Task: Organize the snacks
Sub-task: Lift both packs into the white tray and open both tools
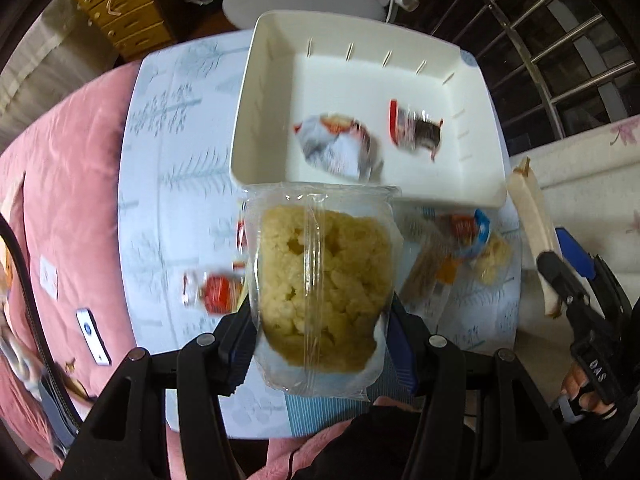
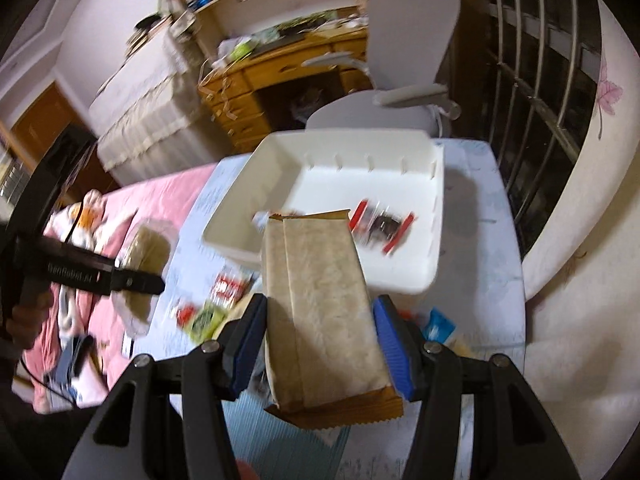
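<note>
**Snacks lifted, bound for the bin**

Snacks are mid-carry. The left gripper (image 1: 320, 344) clamps a clear-wrapped puffed rice cake (image 1: 320, 288); the right gripper (image 2: 320, 344) clamps a tan snack packet (image 2: 320, 320). The white bin (image 1: 276, 40) waits at twelve o'clock; both loads likely need releasing inside.

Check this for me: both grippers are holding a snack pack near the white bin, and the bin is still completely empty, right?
Not quite. The white bin is not empty: two small wrapped snacks already lie on its floor, as the left wrist view shows. The rest holds: the left gripper holds a clear puffed-snack pack and the right gripper a tan packet.
</note>
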Available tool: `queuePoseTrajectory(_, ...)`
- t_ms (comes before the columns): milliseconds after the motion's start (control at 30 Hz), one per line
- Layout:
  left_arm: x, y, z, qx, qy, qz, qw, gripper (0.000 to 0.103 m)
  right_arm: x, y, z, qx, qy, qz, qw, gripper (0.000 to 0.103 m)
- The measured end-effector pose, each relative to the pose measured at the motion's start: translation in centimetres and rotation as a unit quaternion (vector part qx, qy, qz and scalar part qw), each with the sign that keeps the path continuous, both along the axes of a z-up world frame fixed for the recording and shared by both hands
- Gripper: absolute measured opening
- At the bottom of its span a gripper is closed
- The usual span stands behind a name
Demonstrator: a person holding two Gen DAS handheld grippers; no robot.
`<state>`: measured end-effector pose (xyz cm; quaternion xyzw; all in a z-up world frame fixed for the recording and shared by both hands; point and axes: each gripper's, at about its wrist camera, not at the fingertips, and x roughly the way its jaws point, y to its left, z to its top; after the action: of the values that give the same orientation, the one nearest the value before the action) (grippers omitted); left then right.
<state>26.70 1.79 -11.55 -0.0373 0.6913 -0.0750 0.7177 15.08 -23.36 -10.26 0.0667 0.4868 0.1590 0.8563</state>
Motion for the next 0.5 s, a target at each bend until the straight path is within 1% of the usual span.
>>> queuePoseTrajectory(200, 3.8, -0.4, -0.8, -0.007, -0.024, -0.01, 0.9996, 0.056, 4.1, -0.8, -0.6, 0.007, -0.016, -0.05, 0.999, 0.054)
queuePoseTrajectory(267, 5.0, -0.4, -1.2, -0.018, -0.03, -0.012, 0.9993, 0.056, 5.1, -1.0, -0.9, 0.015, -0.024, -0.064, 0.998, 0.054)
queuePoseTrajectory(333, 5.8, -0.4, -1.5, -0.026, -0.039, -0.013, 0.9988, 0.056, 5.9, -1.2, -1.3, 0.018, -0.029, -0.076, 0.997, 0.055)
queuePoseTrajectory(433, 7.1, -0.2, -1.7, -0.035, -0.063, -0.009, 0.9974, 0.056, 6.5, -0.9, -1.8, 0.007, -0.045, -0.091, 0.995, 0.055)
queuePoseTrajectory(500, 8.0, 0.0, -1.7, -0.047, -0.078, -0.005, 0.9958, 0.056, 6.8, -0.9, -2.1, 0.011, -0.062, -0.102, 0.993, 0.055)
